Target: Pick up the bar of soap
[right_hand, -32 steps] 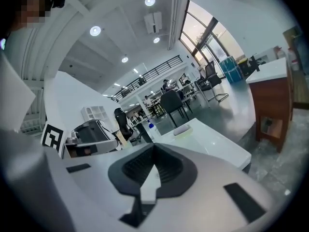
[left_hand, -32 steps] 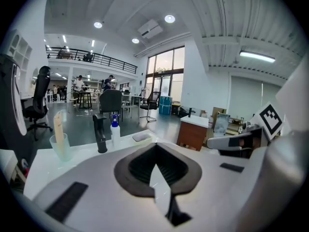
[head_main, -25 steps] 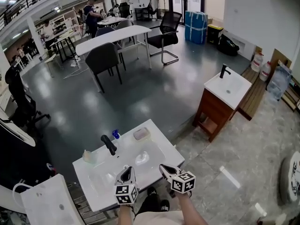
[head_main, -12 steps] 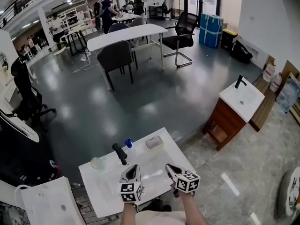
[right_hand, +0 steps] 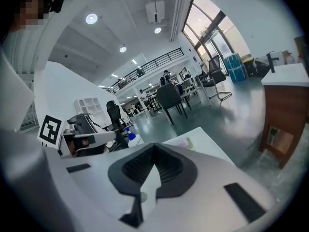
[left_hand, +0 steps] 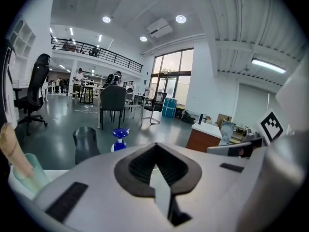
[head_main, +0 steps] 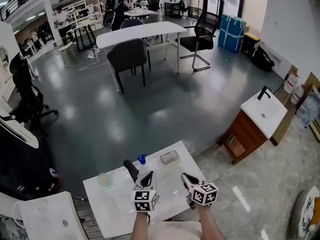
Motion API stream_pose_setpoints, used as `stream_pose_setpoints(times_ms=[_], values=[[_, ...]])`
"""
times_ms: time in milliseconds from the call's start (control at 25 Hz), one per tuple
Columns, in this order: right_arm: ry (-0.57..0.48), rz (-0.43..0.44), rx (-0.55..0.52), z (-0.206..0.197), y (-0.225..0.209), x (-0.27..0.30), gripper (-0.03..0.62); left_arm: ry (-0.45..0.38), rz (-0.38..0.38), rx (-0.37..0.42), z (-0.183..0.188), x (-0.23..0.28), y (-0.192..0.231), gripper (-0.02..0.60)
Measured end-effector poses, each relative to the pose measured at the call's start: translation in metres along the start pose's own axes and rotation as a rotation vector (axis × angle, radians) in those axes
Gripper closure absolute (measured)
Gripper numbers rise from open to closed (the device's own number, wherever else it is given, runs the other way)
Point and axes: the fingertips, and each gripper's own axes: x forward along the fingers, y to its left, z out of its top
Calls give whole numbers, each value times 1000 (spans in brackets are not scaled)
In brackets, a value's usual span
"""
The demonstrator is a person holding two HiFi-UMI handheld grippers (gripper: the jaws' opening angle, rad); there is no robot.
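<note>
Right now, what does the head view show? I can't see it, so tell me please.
A person holds the left gripper and right gripper over a white sink top; neither touches the bar of soap at its far right corner. A black tap and a blue-capped bottle stand nearby, with a big office beyond.

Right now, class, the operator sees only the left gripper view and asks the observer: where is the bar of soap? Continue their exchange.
Observer: The bar of soap lies near the far right corner of the white sink top.
Operator: Where is it from my hand-held gripper?
Observer: Ahead and to the right of the left hand-held gripper, not touching it, and right of the blue-capped bottle.
Operator: Is the other one free?
Observer: Yes. The right hand-held gripper is shut with nothing in it.
</note>
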Motion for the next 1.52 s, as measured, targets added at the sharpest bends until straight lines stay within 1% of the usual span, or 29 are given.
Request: stream_pose_setpoints(times_ms=[80, 200, 360, 520, 600, 680, 880, 1000, 1160, 1320, 1520], values=[[-7, -15, -5, 1, -5, 3, 589, 5, -11, -8, -4, 4, 2, 578], [-3, -21, -52, 2, -3, 9, 589, 20, -12, -16, -10, 5, 10, 578], [34, -10, -123, 10, -2, 13, 589, 27, 3, -39, -13, 5, 16, 578], [110, 6, -231, 14, -9, 21, 589, 61, -1, -55, -25, 6, 10, 578], [163, 21, -299, 15, -13, 30, 589, 83, 2, -61, -35, 7, 8, 578], [226, 49, -396, 15, -15, 40, 589, 102, 1, -61, -42, 10, 2, 578], [414, 131, -720, 10, -22, 64, 589, 116, -23, -53, -49, 23, -24, 577], [511, 174, -864, 5, -27, 76, 589, 107, -30, -47, -44, 32, -35, 577], [578, 231, -968, -3, -31, 95, 588, 86, -23, -32, -36, 36, -40, 578], [628, 293, -1064, -4, -27, 112, 574, 83, -21, -42, -34, 41, -42, 578], [738, 376, -1190, -17, -28, 131, 467, 93, -8, -65, -42, 40, -35, 578]])
